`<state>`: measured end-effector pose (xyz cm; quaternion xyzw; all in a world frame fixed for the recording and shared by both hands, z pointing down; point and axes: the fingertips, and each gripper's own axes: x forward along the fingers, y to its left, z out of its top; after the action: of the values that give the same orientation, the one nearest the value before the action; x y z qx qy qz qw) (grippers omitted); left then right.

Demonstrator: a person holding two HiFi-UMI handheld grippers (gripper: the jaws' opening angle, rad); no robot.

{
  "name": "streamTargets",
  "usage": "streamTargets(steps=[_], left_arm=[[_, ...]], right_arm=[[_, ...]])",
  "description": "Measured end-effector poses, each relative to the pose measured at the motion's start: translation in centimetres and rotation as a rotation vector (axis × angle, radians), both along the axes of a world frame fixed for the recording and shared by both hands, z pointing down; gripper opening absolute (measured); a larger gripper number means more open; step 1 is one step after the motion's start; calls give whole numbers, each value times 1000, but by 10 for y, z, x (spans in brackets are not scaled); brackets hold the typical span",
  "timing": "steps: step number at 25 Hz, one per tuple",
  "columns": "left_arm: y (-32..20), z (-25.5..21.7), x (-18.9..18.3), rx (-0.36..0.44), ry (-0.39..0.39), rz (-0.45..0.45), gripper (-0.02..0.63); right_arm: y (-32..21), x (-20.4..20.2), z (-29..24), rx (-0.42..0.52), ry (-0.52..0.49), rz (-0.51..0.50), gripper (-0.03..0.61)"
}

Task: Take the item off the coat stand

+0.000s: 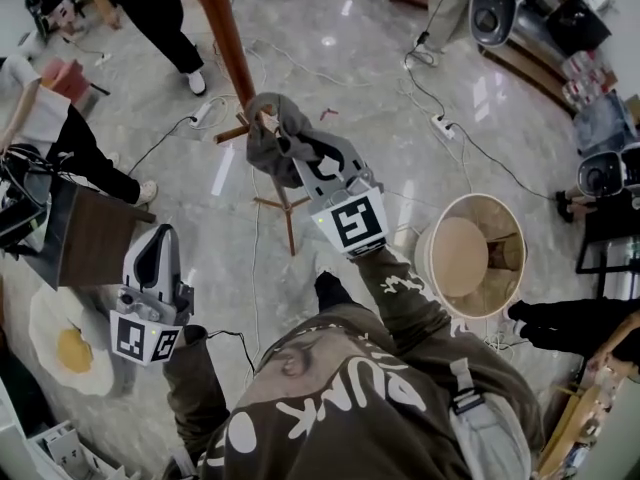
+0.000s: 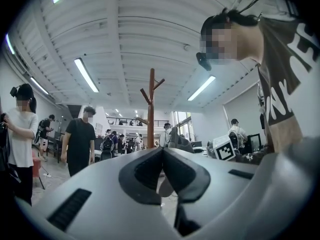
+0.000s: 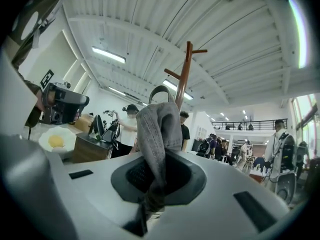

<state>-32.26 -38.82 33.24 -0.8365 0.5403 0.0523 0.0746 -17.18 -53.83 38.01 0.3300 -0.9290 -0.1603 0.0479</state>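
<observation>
While the right gripper [image 1: 300,163] pinches a fold of the grey cloth item [image 1: 268,140], jaws pressed onto the fabric, this item hangs against the coat stand [image 1: 222,38], draped about a short wooden peg [image 1: 232,132]. In the head view the cloth lies toward 10 o'clock from the gripper, and the pole runs on toward 11 o'clock. In the right gripper view the fabric rises toward 12 o'clock, with the pole just behind. I judge the coming move must carry the cloth away from the pole, off the peg's end. The left gripper [image 1: 155,253], at 7 o'clock and well apart, has its jaws pressed together on nothing.
</observation>
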Motion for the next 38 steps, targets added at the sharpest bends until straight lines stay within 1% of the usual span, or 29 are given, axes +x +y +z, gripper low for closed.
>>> streamTargets(steps=[3, 9, 13, 18, 22, 26, 33, 38], left_arm=[[28, -4, 4, 21, 6, 18, 5], [86, 4, 10, 39, 39, 87, 5], [116, 5, 16, 40, 58, 132, 5], [143, -6, 32, 57, 71, 168, 5], [161, -13, 54, 61, 61, 192, 5], [188, -17, 76, 60, 48, 188, 5], [248, -17, 119, 62, 22, 147, 5], [299, -14, 166, 57, 1, 109, 5]], right_arm=[[35, 10, -11, 19, 2, 11, 32], [117, 30, -11, 16, -5, 56, 32], [163, 50, -7, -14, 4, 108, 32], [206, 82, -9, -31, 11, 159, 32], [233, 107, -14, -42, -8, 174, 32], [264, 129, -14, -52, -20, 167, 32], [320, 166, -4, -66, -37, 122, 32], [362, 206, 0, -64, -59, 84, 31]])
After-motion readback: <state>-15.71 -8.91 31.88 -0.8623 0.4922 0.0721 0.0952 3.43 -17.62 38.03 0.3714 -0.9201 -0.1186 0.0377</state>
